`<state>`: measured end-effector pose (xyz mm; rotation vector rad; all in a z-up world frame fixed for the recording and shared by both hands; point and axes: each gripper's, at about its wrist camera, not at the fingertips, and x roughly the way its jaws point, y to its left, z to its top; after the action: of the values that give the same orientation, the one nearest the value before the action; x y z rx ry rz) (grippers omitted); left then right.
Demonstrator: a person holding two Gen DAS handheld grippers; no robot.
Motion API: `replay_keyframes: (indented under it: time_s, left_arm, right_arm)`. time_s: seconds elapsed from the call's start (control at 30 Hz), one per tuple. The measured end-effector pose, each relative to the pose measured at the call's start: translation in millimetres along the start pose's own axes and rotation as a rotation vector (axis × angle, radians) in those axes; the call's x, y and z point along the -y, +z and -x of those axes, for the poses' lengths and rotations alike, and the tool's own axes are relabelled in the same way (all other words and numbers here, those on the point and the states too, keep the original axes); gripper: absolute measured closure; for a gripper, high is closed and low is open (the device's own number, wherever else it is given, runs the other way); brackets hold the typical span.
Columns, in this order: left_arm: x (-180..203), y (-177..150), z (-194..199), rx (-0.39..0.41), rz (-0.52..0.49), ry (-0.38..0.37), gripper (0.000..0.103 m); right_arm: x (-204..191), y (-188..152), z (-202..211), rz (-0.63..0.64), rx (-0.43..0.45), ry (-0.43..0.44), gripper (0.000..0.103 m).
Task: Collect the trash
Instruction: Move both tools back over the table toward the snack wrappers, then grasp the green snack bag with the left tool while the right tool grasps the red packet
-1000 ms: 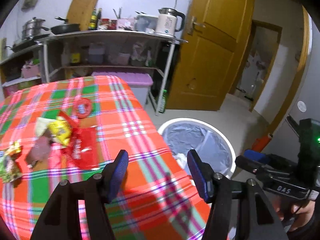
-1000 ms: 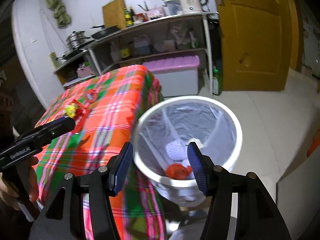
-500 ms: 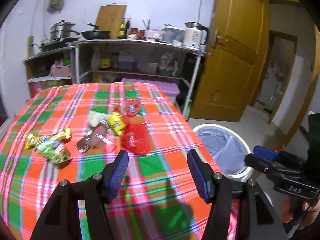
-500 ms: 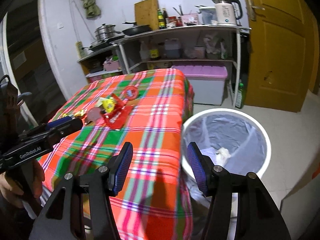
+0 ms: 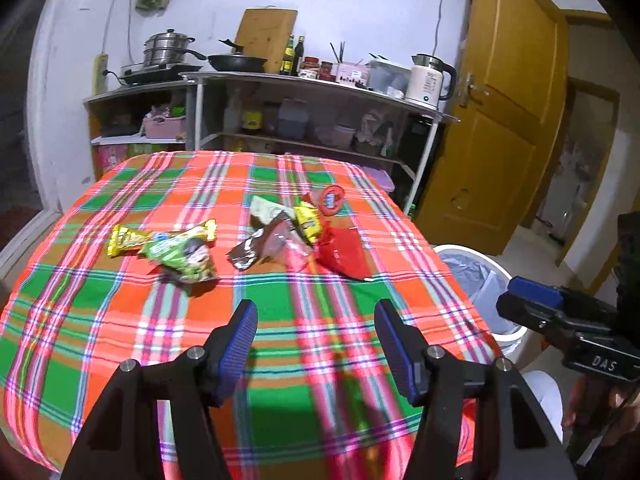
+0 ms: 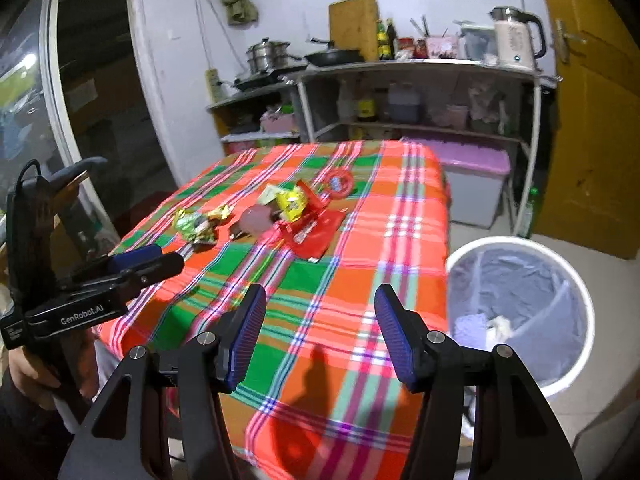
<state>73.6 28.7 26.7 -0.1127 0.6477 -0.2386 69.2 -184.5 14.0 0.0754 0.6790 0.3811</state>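
Observation:
Several wrappers lie in the middle of the plaid table (image 5: 120,320): a green-yellow packet (image 5: 180,254) (image 6: 196,226), a brown wrapper (image 5: 256,250), a red wrapper (image 5: 344,256) (image 6: 312,232), a yellow packet (image 5: 307,220) (image 6: 292,200) and a round red lid (image 5: 331,199) (image 6: 340,182). My left gripper (image 5: 316,338) is open and empty above the near part of the table. My right gripper (image 6: 318,330) is open and empty over the table's near right corner. The white bin (image 6: 520,308) (image 5: 480,280) with a grey liner stands on the floor right of the table and holds some trash.
A metal shelf (image 5: 320,112) with pots, bottles and a kettle (image 5: 430,78) stands behind the table. A yellow door (image 5: 504,120) is at the right. A purple-lidded box (image 6: 472,184) sits under the shelf. The left gripper shows in the right wrist view (image 6: 120,276).
Both grippers have pulled back and swung left from the bin toward the table. The wrappers now lie ahead of both cameras. Both grippers stay open.

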Motion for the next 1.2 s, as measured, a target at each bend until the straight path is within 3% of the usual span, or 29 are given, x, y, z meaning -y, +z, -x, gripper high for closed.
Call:
replay_keyframes:
  time_s: [0.23, 0.4, 0.63, 1.2]
  left_arm:
    - [-20.9, -2.1, 7.1, 0.013, 0.021, 0.039, 0.042]
    - [-34.4, 1.3, 5.1, 0.016, 0.038, 0.071, 0.044]
    - [-56.6, 12.3, -3.7, 0.021, 0.074, 0.1, 0.048]
    - [-118.1, 29.5, -73.0, -0.065, 0.286, 0.087, 0.048]
  right_arm:
    - [-10.0, -2.4, -23.3, 0.025, -0.094, -0.012, 0.045]
    - [-21.2, 2.2, -32.0, 0.066, -0.091, -0.002, 0.046]
    - [-25.5, 19.6, -50.8, 0.042, -0.085, 0.011, 0.061]
    - [-21.4, 59.7, -134.4, -0.076, -0.148, 0.005, 0.065]
